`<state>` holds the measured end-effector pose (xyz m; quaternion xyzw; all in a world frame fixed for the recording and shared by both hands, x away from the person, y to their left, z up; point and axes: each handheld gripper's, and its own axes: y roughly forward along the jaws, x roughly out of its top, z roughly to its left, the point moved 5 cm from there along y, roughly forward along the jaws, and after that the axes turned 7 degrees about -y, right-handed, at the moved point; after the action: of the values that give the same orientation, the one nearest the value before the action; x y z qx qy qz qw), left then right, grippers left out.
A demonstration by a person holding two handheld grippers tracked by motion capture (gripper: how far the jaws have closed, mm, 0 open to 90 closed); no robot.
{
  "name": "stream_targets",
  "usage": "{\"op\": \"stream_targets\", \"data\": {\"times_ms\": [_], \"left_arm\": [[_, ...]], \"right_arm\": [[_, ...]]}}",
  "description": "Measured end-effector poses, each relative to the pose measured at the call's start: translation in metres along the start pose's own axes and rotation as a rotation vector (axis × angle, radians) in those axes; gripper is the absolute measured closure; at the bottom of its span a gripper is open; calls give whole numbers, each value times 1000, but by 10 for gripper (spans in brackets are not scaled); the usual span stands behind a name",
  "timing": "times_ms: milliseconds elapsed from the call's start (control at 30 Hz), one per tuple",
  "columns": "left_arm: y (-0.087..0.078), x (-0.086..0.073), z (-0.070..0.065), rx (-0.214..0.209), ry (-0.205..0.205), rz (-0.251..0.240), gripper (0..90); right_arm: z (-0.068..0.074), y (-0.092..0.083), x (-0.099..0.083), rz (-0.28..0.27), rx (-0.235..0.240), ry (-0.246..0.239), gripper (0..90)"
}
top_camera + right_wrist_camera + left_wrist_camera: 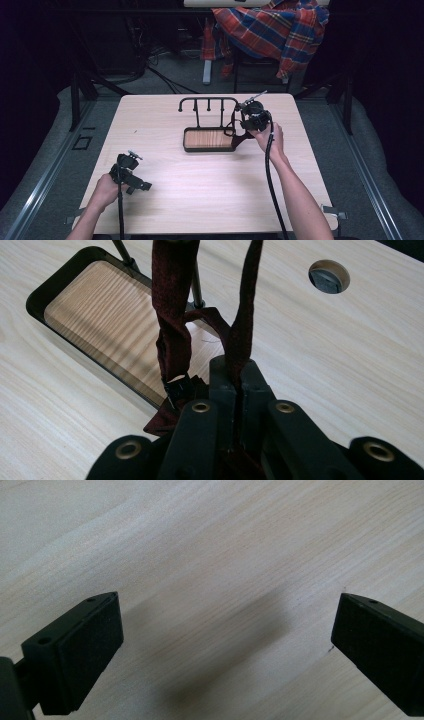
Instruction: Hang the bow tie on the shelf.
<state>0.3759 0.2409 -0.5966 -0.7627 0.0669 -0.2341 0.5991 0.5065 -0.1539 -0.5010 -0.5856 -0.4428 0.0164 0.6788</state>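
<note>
item: dark red fabric strap (172, 335), looped over the black metal hook rack with wooden tray base (209, 140). right gripper (239, 390) clamped on strap; left gripper (225, 645) apart over pale wooden table (210, 540). risk: tugging may tip rack.

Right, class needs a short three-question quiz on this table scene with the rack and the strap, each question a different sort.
1. True or false: the left gripper holds the strap.
2. Which is shut on the strap? A) left gripper B) right gripper
3. What does the strap hang from?

Key: 1. False; it is open over the bare table. 2. B. 3. The rack standing on the tray.
</note>
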Motion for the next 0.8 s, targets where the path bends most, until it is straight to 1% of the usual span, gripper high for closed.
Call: {"op": "stream_targets", "data": {"times_ms": [100, 233, 267, 333, 467, 500, 533, 567, 633, 667, 733, 800], "left_arm": [[0, 0, 1, 1, 5, -1, 3], [0, 0, 0, -1, -1, 1, 3], [0, 0, 0, -1, -1, 1, 3], [0, 0, 0, -1, -1, 1, 3], [0, 0, 0, 0, 0, 0, 3], [0, 0, 0, 0, 0, 0, 3], [0, 0, 0, 0, -1, 1, 3], [0, 0, 0, -1, -1, 0, 3], [0, 0, 0, 0, 0, 0, 3], [0, 0, 0, 0, 0, 0, 3], [0, 0, 0, -1, -1, 1, 3], [0, 0, -1, -1, -1, 0, 3]], "right_arm": [[0, 2, -1, 0, 2, 3, 868], [1, 2, -2, -2, 16, 4, 853], [1, 3, -2, -9, 12, 7, 841], [2, 2, -2, -16, 20, 8, 830], [2, 1, -2, -10, 24, 4, 782], [2, 1, -2, -10, 24, 4, 782], [2, 1, -2, -13, 23, 6, 765], [2, -1, -2, -17, 34, 9, 720], [3, -2, -2, -29, 47, 11, 689], [3, -3, -2, -36, 51, 3, 673], [3, -6, -2, -38, 53, -1, 626], [5, -10, -2, -42, 69, -3, 599]]}}
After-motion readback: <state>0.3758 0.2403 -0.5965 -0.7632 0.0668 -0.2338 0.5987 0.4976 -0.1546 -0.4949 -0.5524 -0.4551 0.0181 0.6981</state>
